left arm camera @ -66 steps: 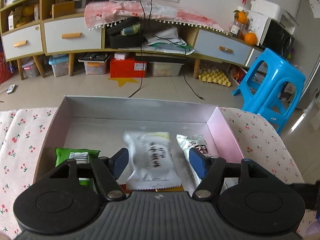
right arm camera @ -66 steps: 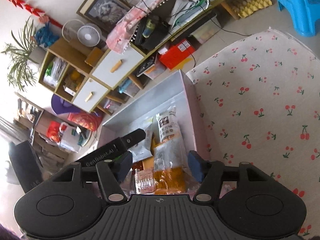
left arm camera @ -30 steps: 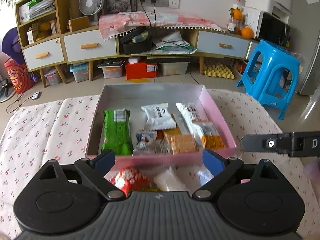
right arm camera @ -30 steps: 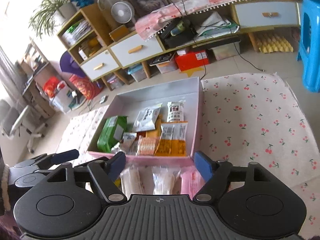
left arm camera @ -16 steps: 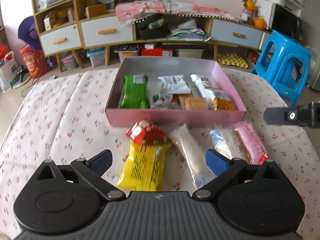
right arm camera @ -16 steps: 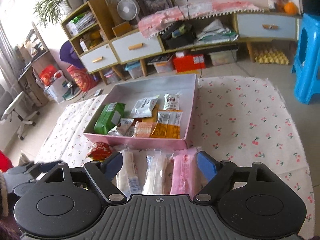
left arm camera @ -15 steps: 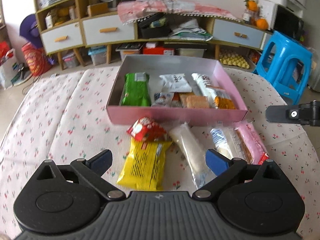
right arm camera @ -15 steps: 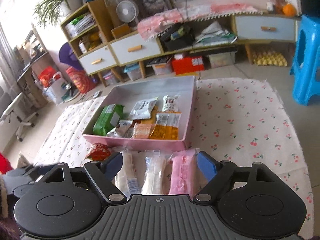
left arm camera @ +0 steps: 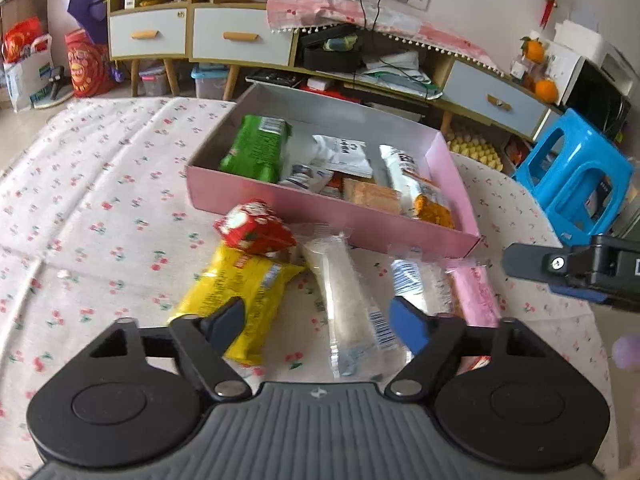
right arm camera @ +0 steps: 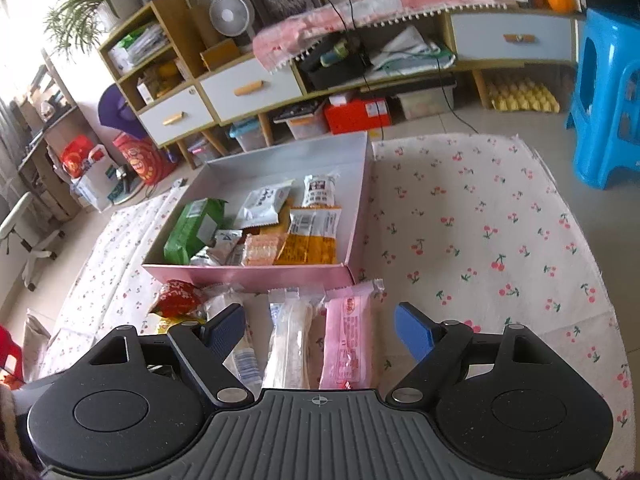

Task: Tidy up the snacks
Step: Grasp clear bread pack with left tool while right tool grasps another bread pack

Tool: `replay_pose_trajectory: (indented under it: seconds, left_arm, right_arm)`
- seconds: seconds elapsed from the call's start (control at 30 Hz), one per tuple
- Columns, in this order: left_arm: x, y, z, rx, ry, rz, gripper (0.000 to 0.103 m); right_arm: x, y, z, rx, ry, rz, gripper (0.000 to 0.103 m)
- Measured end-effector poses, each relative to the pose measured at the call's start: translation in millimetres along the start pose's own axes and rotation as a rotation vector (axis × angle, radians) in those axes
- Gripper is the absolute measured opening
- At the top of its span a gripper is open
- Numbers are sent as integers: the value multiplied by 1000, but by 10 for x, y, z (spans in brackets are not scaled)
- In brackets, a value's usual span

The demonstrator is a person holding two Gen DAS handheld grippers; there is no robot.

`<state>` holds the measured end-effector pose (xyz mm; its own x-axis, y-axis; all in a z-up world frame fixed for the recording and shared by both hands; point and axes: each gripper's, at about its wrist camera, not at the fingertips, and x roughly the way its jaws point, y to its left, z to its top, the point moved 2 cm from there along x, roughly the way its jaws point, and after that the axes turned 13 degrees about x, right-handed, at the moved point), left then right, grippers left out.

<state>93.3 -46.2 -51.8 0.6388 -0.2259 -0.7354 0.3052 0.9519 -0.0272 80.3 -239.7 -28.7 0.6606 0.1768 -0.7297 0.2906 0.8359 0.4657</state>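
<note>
Cherry-print tabletop (left arm camera: 100,184), pink box (left arm camera: 320,212) at 12 o'clock, five snack packs (left arm camera: 348,300) just before it

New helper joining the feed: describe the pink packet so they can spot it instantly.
Find the pink box. Loose snacks lie in a row on the cloth along its near wall. The pink packet is the rightmost, beside two clear wrappers, and the only pink one.

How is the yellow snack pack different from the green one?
The yellow pack lies outside on the cloth; the green pack lies inside the pink box. A red packet rests on the yellow pack's end; nothing covers the green pack. Both lie flat.
</note>
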Motion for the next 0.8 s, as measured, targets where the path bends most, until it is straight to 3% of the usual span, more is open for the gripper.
replay_pose_trajectory:
  seconds: [0.13, 0.23, 0.4, 0.67, 0.8]
  left_arm:
    - [155, -48, -5, -59, 14, -56, 44]
    - [237, -63, -10, -111, 12, -82, 42]
    - [286, -103, 4, -120, 0, -44, 40]
    - [303, -33, -11, -110, -5, -42, 28]
    - [258, -24, -20, -45, 0, -57, 25]
  right_arm:
    - [45, -43, 12, 3, 21, 4, 84]
    - [56, -106, 29, 30, 37, 32, 83]
    - [110, -122, 51, 62, 74, 79, 82]
    - [238, -52, 18, 96, 132, 121, 59]
    - [313, -4, -9, 107, 156, 132, 53]
